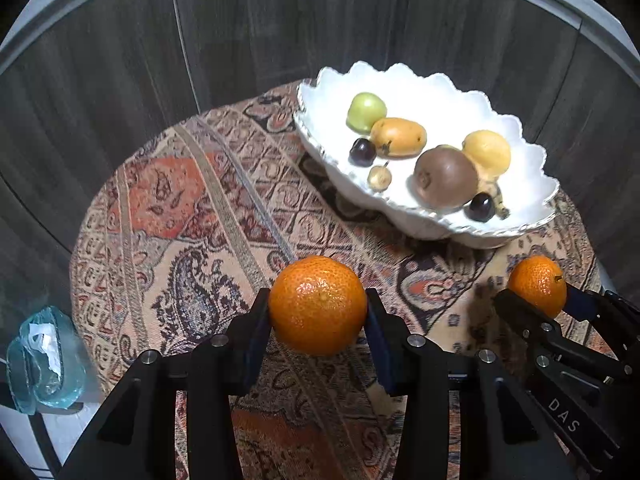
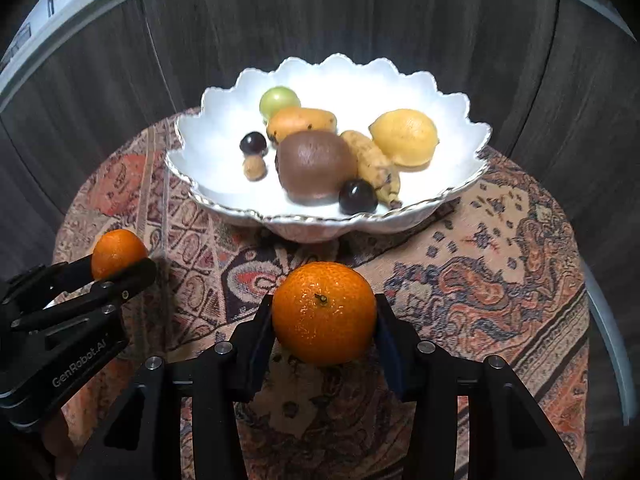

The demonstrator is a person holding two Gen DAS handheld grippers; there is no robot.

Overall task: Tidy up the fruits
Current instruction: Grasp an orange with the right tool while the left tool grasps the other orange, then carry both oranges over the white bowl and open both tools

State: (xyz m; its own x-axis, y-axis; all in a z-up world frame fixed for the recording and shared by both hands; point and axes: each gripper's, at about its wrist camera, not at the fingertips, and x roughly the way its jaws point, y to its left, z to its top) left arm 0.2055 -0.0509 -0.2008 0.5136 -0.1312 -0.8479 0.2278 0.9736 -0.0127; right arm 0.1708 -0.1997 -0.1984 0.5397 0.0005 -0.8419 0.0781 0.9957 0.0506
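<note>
My left gripper (image 1: 318, 308) is shut on an orange mandarin (image 1: 318, 304), held above the patterned cloth; it also shows in the right wrist view (image 2: 116, 258). My right gripper (image 2: 324, 314) is shut on a second mandarin (image 2: 324, 312), stem facing the camera; it shows at the right in the left wrist view (image 1: 538, 284). Ahead stands a white scalloped bowl (image 1: 520, 148) (image 2: 224, 196) holding a kiwi (image 2: 316, 166), a lemon (image 2: 404, 136), a small banana (image 2: 374, 164), a green fruit (image 2: 279, 100), an orange-yellow fruit (image 2: 300, 120) and two dark cherries.
The round table wears a paisley cloth (image 1: 180, 220) (image 2: 500, 264). Dark wood panels stand behind it. A blue glass dish (image 1: 44, 364) sits off the table's left edge, lower down.
</note>
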